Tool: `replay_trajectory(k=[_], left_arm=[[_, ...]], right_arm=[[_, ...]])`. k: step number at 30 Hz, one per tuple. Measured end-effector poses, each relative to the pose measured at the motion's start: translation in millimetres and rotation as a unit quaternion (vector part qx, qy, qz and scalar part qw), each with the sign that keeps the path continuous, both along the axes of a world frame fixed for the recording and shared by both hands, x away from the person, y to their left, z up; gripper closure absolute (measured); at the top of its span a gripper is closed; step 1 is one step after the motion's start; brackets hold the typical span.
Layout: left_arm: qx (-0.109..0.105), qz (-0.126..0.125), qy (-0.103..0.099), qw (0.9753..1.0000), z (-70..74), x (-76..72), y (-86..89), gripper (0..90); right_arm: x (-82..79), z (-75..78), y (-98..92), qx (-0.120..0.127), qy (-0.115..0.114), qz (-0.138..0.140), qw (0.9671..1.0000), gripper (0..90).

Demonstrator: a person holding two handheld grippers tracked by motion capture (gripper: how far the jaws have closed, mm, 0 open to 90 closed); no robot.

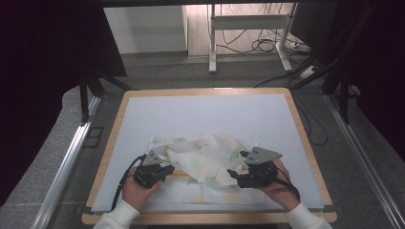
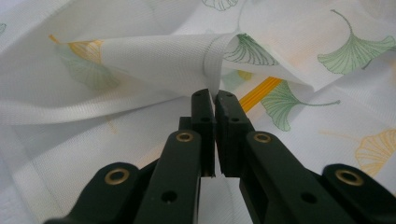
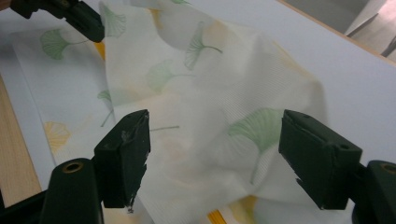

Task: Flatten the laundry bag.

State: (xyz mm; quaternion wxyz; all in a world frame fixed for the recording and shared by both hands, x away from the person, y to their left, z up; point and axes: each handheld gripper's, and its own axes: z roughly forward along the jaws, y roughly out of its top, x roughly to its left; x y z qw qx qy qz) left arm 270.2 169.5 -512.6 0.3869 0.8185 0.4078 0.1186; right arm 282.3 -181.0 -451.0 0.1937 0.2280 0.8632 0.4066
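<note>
Near the table's [image 1: 305, 143] front edge, the cloth [image 1: 205, 160] lies rumpled. A hemmed fold is pinched by the left gripper [image 2: 214, 100]; the right gripper [image 3: 212, 154] is spread wide. Light, limp fabric (likely slippery): its 2 hemmed corners are judged best gripped.

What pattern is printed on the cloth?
The cloth is white with green and orange ginkgo leaves, clearest in the left gripper view.

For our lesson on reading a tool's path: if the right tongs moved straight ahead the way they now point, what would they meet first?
Most likely the raised fold of the leaf-print cloth. The right tongs stand open with that fold between and just beyond their jaws. Depth is unclear, so how soon they would touch is uncertain.
</note>
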Motion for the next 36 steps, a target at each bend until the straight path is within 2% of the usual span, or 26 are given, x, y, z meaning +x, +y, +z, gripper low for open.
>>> replay_trajectory(k=[4, 6, 7, 8, 9, 12, 15, 18, 20, 21, 22, 23, 24, 25, 27, 28, 29, 30, 31, 32, 34, 36], left_arm=[[0.000, -0.001, 0.001, 1.0000, -0.6, 0.7, 0.7, 88.3], [0.001, -0.002, 0.004, 1.0000, -1.1, 1.2, 0.6, 88.3], [0.001, -0.003, 0.005, 1.0000, -1.3, 1.4, 0.6, 88.3], [0.001, -0.003, 0.005, 1.0000, -1.5, 1.7, 0.5, 88.2], [0.001, -0.003, 0.006, 1.0000, -1.7, 1.8, 0.3, 88.2], [0.001, -0.004, 0.004, 1.0000, -2.0, 2.4, 0.2, 88.2], [0.002, -0.003, 0.005, 1.0000, -2.5, 3.3, 0.3, 88.3], [0.004, -0.004, 0.006, 1.0000, -3.0, 4.2, 0.3, 88.3], [0.004, -0.003, 0.006, 1.0000, -3.0, 4.0, 0.0, 88.3], [0.005, -0.002, 0.006, 1.0000, -2.8, 3.8, 0.1, 88.2], [0.005, -0.002, 0.006, 1.0000, -2.8, 3.8, 0.1, 88.2], [0.005, -0.001, 0.006, 1.0000, -2.8, 3.9, 0.2, 88.2], [0.005, -0.001, 0.006, 1.0000, -2.9, 4.1, 0.3, 88.1], [0.005, -0.001, 0.006, 1.0000, -2.9, 4.1, 0.3, 88.0], [0.004, -0.001, 0.007, 1.0000, -2.9, 4.3, 0.5, 87.8], [0.004, -0.001, 0.007, 1.0000, -3.1, 4.3, 0.4, 87.5], [0.005, -0.001, 0.006, 1.0000, -3.1, 4.3, 0.4, 87.5], [0.004, -0.001, 0.006, 1.0000, -3.1, 4.2, 0.4, 87.4], [0.005, -0.001, 0.006, 1.0000, -3.0, 4.1, 0.4, 87.1], [0.006, -0.001, 0.006, 1.0000, -2.8, 4.1, 0.6, 86.9], [0.006, -0.001, 0.005, 1.0000, -2.7, 3.9, 0.8, 86.4], [0.006, -0.001, 0.003, 1.0000, -2.7, 3.9, 0.9, 85.5]], right_arm=[[-2.2, -4.9, 21.6, -0.016, 0.003, 0.031, 0.9994, 25.1], [-3.4, -10.1, 33.0, -0.036, 0.006, 0.052, 0.9980, 25.1], [-3.1, -13.7, 38.3, -0.047, 0.009, 0.061, 0.9970, 25.1], [-0.8, -22.3, 47.5, -0.071, 0.021, 0.071, 0.9947, 25.1], [-0.8, -22.3, 47.5, -0.071, 0.021, 0.071, 0.9947, 25.1], [2.0, -34.2, 57.0, -0.110, 0.031, 0.077, 0.9904, 21.5], [0.7, -43.1, 62.4, -0.148, 0.021, 0.078, 0.9858, 17.4], [1.3, -50.4, 65.1, -0.181, 0.003, 0.071, 0.9810, 17.8], [2.0, -54.9, 65.8, -0.201, -0.021, 0.061, 0.9776, 22.9], [3.9, -58.3, 65.6, -0.216, -0.035, 0.050, 0.9745, 31.7], [4.8, -59.4, 64.9, -0.219, -0.037, 0.046, 0.9738, 38.8], [4.8, -59.4, 64.9, -0.219, -0.037, 0.046, 0.9738, 38.8], [7.7, -60.5, 62.5, -0.221, -0.036, 0.041, 0.9738, 51.3], [7.7, -60.5, 62.5, -0.221, -0.036, 0.041, 0.9738, 51.3], [11.5, -61.9, 59.2, -0.220, -0.031, 0.036, 0.9743, 63.1], [17.2, -62.7, 54.9, -0.198, -0.005, 0.039, 0.9794, 69.0], [17.2, -62.7, 54.9, -0.198, -0.005, 0.039, 0.9794, 69.0], [19.9, -62.5, 53.0, -0.190, 0.006, 0.037, 0.9811, 72.6], [22.0, -63.4, 51.7, -0.190, 0.010, 0.035, 0.9811, 75.8], [24.1, -63.9, 50.0, -0.182, 0.020, 0.038, 0.9823, 80.4], [28.0, -64.3, 46.6, -0.162, 0.042, 0.041, 0.9850, 83.2], [29.9, -64.4, 45.0, -0.154, 0.054, 0.043, 0.9857, 86.0]])
